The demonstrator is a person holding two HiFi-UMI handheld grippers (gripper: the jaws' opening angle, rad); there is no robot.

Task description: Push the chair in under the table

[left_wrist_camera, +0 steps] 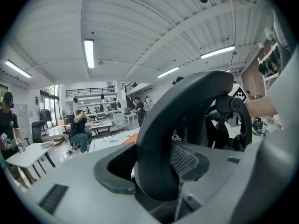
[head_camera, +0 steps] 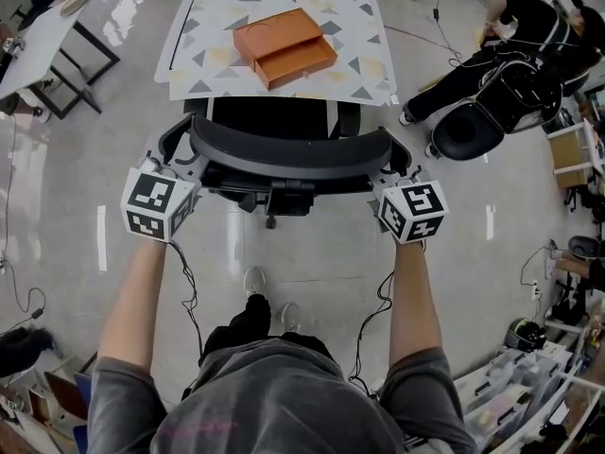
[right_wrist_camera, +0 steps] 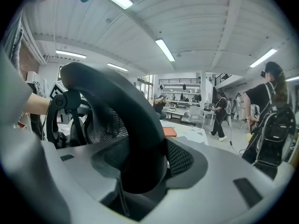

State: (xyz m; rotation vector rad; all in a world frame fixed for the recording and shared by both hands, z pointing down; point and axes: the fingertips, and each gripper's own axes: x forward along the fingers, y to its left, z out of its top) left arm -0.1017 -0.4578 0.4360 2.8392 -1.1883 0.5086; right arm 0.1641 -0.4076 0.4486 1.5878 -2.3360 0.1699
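Observation:
A black office chair (head_camera: 288,154) stands in front of me, its seat (head_camera: 274,116) at the near edge of the white table (head_camera: 369,36) with a triangle pattern. Two orange boxes (head_camera: 284,45) lie on that table. My left gripper (head_camera: 184,154) is shut on the left end of the chair's curved back rail, and my right gripper (head_camera: 397,164) is shut on the right end. In the left gripper view the black rail (left_wrist_camera: 187,101) fills the gap of the left gripper (left_wrist_camera: 156,171). The right gripper view shows the same rail (right_wrist_camera: 117,97) inside the right gripper (right_wrist_camera: 140,171).
A person (head_camera: 510,26) sits on the floor at the right beside another black chair (head_camera: 468,130). A white table (head_camera: 38,36) stands at the far left. Bins and gear (head_camera: 529,386) crowd the lower right, and cables run over the glossy floor.

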